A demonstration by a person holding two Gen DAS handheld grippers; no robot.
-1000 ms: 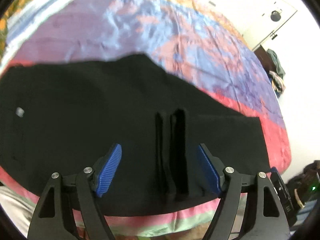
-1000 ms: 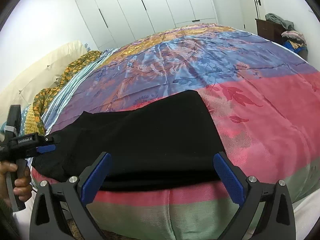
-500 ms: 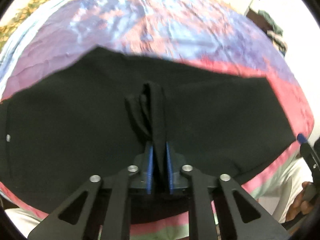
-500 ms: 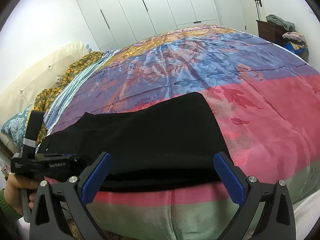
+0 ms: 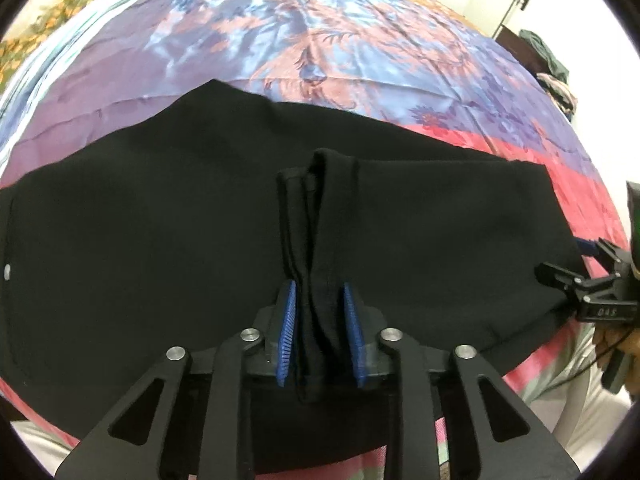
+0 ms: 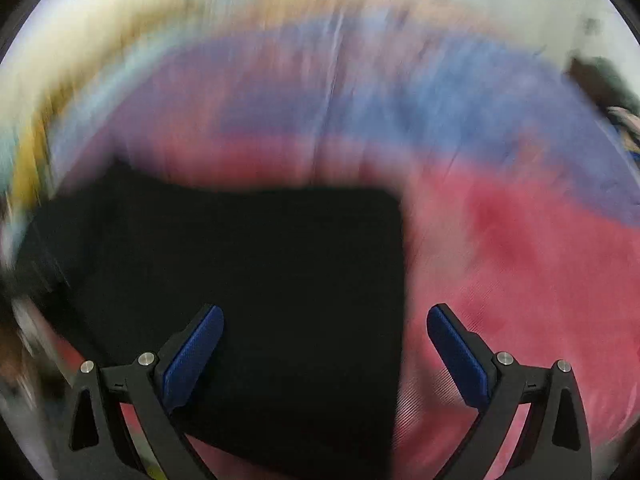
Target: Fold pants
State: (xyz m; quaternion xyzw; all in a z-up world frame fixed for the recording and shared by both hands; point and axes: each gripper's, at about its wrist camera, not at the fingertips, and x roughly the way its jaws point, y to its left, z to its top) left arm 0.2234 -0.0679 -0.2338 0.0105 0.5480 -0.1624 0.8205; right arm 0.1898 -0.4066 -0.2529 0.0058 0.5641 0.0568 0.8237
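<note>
Pinching a raised fold of black pants (image 5: 160,240) in left gripper (image 5: 320,332); right gripper (image 6: 324,344) at 3 o'clock, jaws wide, above pants' edge.

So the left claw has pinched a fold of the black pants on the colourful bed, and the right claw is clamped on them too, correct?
Not quite. The left gripper does pinch the black pants on the bedspread, but the right gripper is open, as the right wrist view shows.
</note>
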